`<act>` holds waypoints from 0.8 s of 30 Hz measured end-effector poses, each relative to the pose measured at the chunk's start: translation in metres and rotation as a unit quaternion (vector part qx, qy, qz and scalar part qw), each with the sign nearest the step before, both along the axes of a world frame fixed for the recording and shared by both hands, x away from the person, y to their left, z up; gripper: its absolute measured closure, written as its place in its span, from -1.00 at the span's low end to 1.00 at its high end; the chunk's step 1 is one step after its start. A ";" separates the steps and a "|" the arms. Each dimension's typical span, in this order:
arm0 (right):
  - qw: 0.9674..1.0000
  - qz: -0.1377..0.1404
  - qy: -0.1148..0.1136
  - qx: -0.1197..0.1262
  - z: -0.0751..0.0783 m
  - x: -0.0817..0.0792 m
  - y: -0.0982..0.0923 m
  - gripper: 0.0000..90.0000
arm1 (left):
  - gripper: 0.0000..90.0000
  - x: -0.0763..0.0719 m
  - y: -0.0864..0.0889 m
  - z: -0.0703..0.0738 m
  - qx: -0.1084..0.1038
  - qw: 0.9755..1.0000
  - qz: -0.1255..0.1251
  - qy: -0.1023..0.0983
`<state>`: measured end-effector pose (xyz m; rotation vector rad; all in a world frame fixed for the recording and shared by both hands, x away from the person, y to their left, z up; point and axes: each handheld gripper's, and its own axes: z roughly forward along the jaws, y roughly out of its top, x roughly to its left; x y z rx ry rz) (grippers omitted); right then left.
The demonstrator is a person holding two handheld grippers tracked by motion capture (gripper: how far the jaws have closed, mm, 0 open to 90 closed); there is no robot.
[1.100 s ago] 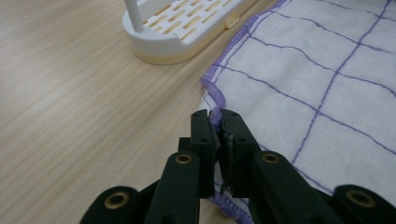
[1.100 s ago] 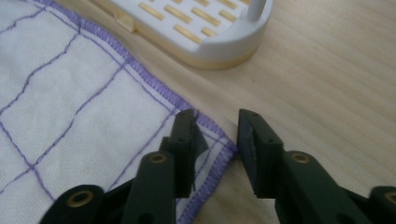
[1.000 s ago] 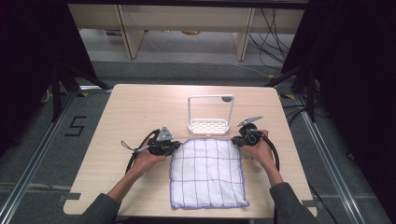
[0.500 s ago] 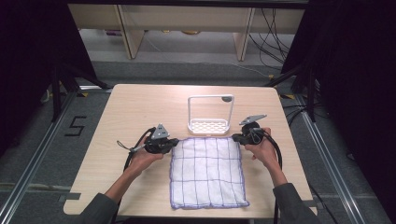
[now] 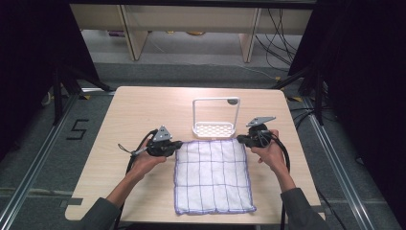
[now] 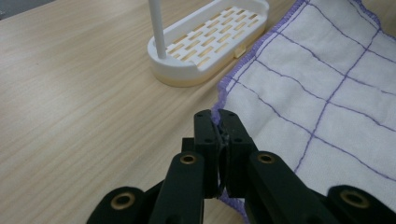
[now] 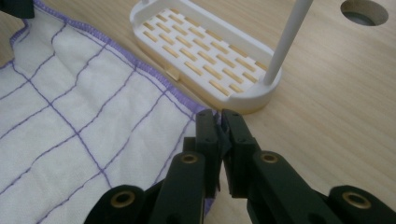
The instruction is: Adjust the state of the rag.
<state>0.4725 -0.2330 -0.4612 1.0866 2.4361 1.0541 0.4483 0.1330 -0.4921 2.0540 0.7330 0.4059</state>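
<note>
The left gripper (image 6: 218, 122) pinches one far corner of the cloth (image 5: 213, 175) — the right gripper (image 7: 218, 122) pinches the other — just beside the white rack (image 5: 215, 128) on the table (image 5: 143, 110).

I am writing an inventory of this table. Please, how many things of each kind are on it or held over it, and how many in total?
Cloth, white with purple grid lines: 1
Rack, white plastic with slotted base and tall frame: 1
Handheld claw: 2, the left claw and the right claw, each shut on a far corner of the cloth
Total: 4
</note>
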 end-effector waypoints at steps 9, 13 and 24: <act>0.999 0.001 -0.023 0.026 0.019 -0.004 -0.004 0.92 | 0.92 -0.001 -0.003 0.023 -0.033 0.999 0.000 -0.016; 0.999 0.000 -0.025 0.028 0.023 -0.006 -0.005 0.92 | 0.92 -0.002 -0.002 0.029 -0.034 0.999 0.004 -0.026; 0.997 0.002 -0.058 0.043 0.044 -0.018 -0.010 0.92 | 0.92 -0.014 -0.004 0.038 -0.043 0.998 -0.003 -0.038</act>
